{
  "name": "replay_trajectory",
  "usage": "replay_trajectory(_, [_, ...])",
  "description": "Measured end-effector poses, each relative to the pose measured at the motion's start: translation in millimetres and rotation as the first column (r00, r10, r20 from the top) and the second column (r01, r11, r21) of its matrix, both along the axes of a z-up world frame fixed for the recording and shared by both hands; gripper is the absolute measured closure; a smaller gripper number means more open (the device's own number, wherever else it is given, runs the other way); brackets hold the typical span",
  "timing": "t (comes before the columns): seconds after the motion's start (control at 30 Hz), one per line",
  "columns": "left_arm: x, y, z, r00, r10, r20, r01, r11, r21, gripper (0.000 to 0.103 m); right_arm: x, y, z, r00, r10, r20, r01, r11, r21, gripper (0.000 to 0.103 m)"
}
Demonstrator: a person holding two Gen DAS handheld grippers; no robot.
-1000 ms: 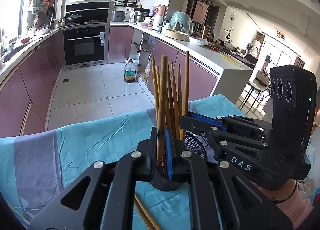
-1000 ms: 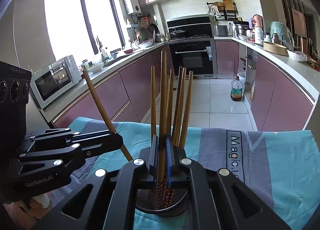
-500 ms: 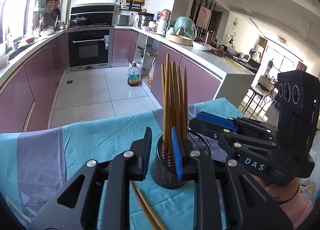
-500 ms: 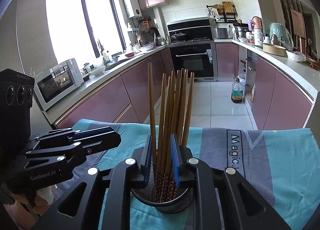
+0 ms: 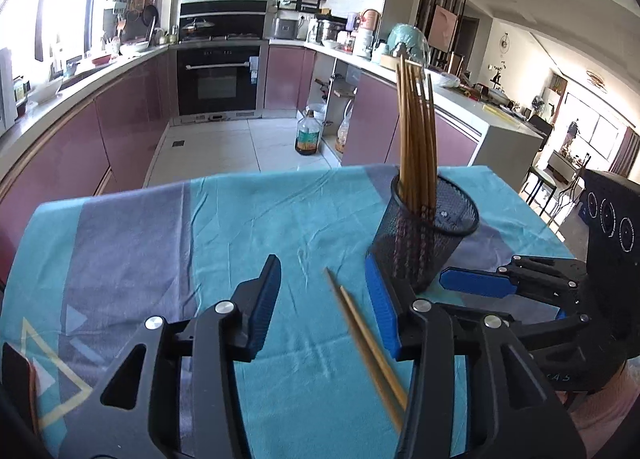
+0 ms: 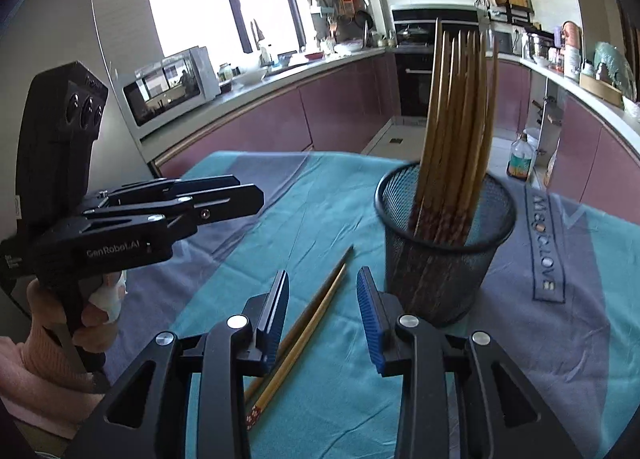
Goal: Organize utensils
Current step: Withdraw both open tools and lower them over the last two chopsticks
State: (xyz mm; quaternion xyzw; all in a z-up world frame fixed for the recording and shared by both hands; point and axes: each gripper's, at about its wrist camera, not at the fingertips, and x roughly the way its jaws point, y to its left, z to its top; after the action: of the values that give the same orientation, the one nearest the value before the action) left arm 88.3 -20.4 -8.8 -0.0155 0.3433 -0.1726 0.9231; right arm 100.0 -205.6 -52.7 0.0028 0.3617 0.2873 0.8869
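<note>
On the left, the left gripper (image 5: pixel 322 305) has been drawn back from the cup (image 5: pixel 426 235), its fingers now spread wide and empty. Between both grippers, two chopsticks (image 6: pixel 308 329) are left lying on the counter (image 5: pixel 248 219). The right gripper (image 6: pixel 323 317), likewise opened and empty, is poised over them; collecting this pair is judged the remaining step. The other chopsticks (image 6: pixel 456 131) are gathered upright in the cup, right of centre.

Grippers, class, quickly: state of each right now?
Left gripper: open, holding nothing.
Right gripper: open, holding nothing.

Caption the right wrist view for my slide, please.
Open right claw over two loose chopsticks beside the mesh holder.
</note>
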Motion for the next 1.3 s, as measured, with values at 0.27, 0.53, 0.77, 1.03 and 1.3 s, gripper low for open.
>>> replay_trajectory(0.27, [-12, 15, -50, 0.995, 0.033, -0.089, -0.030, 0.999, 0.026, 0.059, -4, 22, -38, 0.993, 0.003, -0.119, -0.009, 0.999, -0.053, 0.070])
replay_trajectory(0.53, [-18, 2, -62, 0.993, 0.008, -0.118, -0.004, 0.999, 0.037, 0.058, -12, 32, -43, 0.995, -0.004, -0.101, -0.009, 0.992, -0.124, 0.076])
replay_trajectory(0.77, [-16, -13, -68, 0.991, -0.027, -0.132, 0.034, 0.998, 0.055, 0.058, -13, 25, -47, 0.994, -0.027, -0.109, 0.011, 0.990, -0.141, 0.084])
replay_trajectory(1.03, [-12, -36, -81, 0.981, -0.099, -0.169, 0.113, 0.991, 0.074, 0.058, -9, 14, -48, 0.992, -0.046, -0.121, 0.031, 0.992, -0.123, 0.084])
replay_trajectory(1.3, [-9, -52, -90, 0.972, -0.128, -0.195, 0.148, 0.985, 0.093, 0.062, -6, 8, -50, 0.991, -0.044, -0.123, 0.030, 0.993, -0.112, 0.086])
